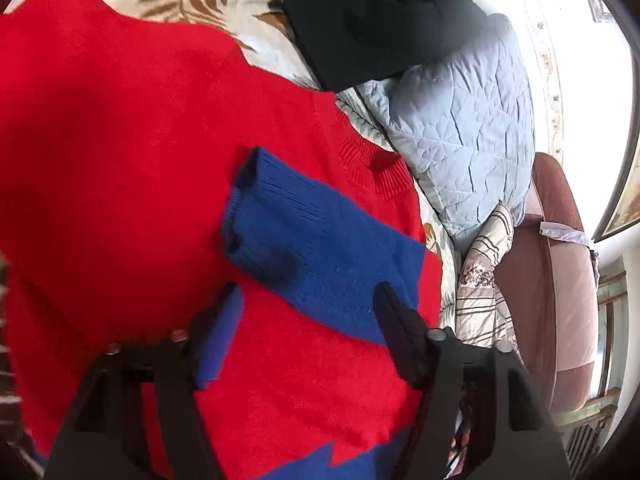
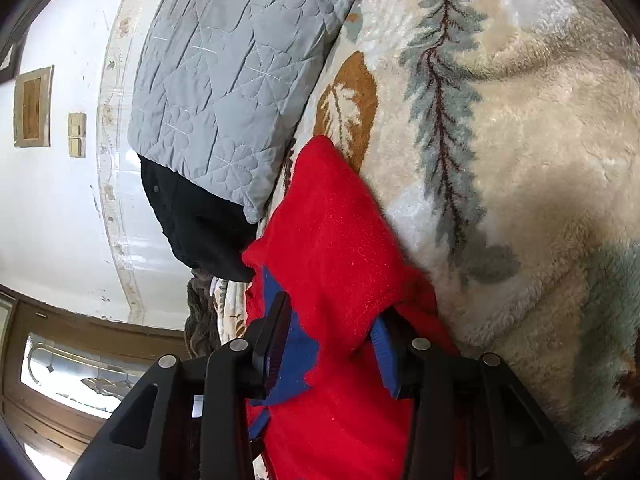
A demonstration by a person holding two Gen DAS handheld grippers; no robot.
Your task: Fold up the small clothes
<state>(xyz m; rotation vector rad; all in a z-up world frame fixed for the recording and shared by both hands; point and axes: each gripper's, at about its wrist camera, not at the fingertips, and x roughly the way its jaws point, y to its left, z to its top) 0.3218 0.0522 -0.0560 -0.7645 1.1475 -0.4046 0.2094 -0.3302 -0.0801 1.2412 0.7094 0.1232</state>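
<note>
The small red knitted sweater with blue patches (image 1: 160,160) lies spread on the cream plush blanket with leaf prints (image 2: 520,160) covering the bed, giving a flat base for folding. Its blue ribbed sleeve cuff (image 1: 256,208) is laid inward across the chest, pointing away from the collar side. The left gripper (image 1: 308,300) hovers over it, fingers spread wide, holding nothing. The right gripper (image 2: 332,320) has red fabric bunched between parted fingers; whether it pinches is unclear. The sweater's long axis runs away from the right camera, towards the grey quilted pillow (image 2: 224,80).
</note>
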